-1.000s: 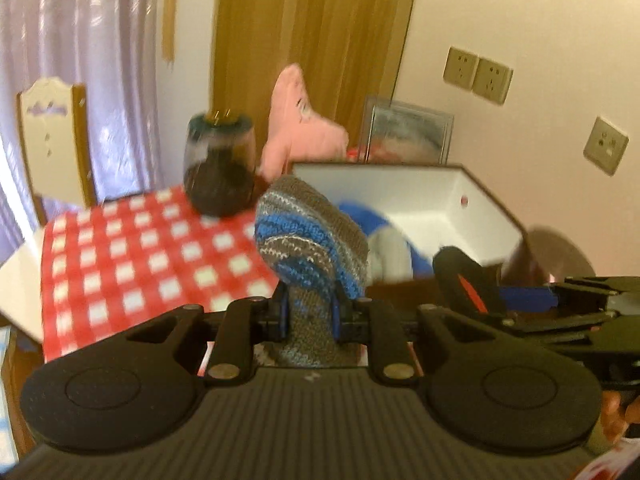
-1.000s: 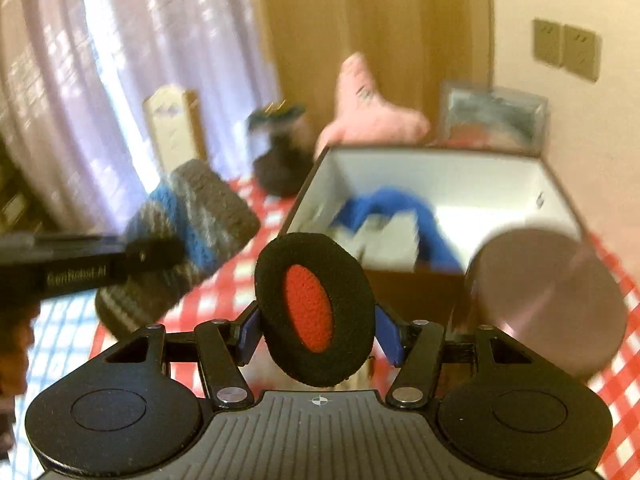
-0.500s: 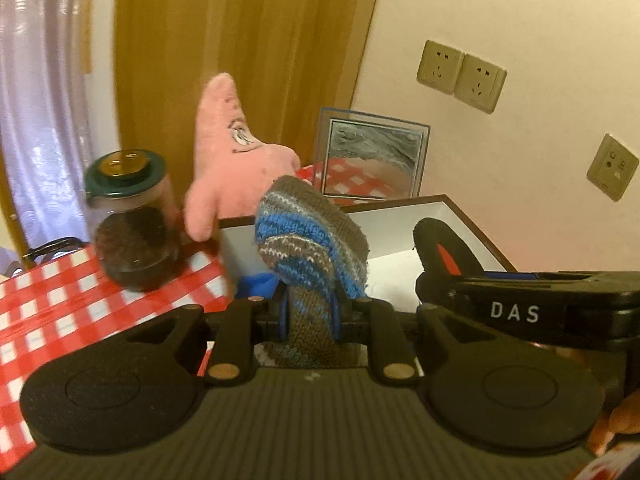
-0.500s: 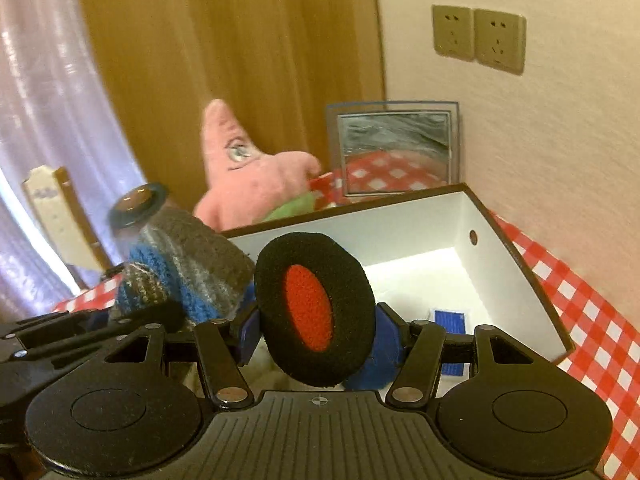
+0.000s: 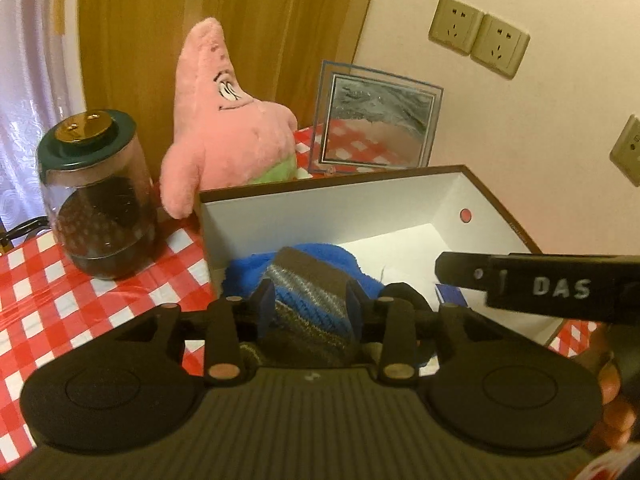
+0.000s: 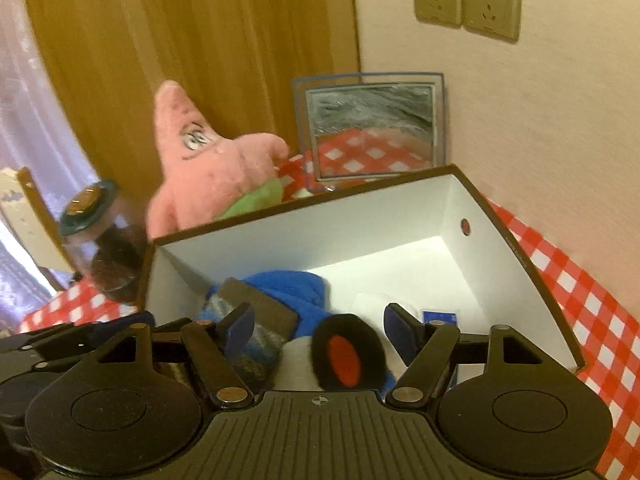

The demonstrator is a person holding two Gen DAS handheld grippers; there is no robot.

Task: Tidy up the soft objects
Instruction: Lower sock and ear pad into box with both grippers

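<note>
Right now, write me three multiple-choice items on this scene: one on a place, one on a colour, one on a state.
1. Where is the pink plush?
A. inside the box
B. on the table behind the box
C. on the jar

2. What colour is the centre of the black pad?
A. red
B. green
C. yellow

3. How does the glass jar stand?
A. on its side
B. upright, lid off
C. upright, lid on

Answers: 1 B, it sits beyond the far wall of the box. 2 A, a red oval shows in the right wrist view. 3 C, its green lid sits on top.
</note>
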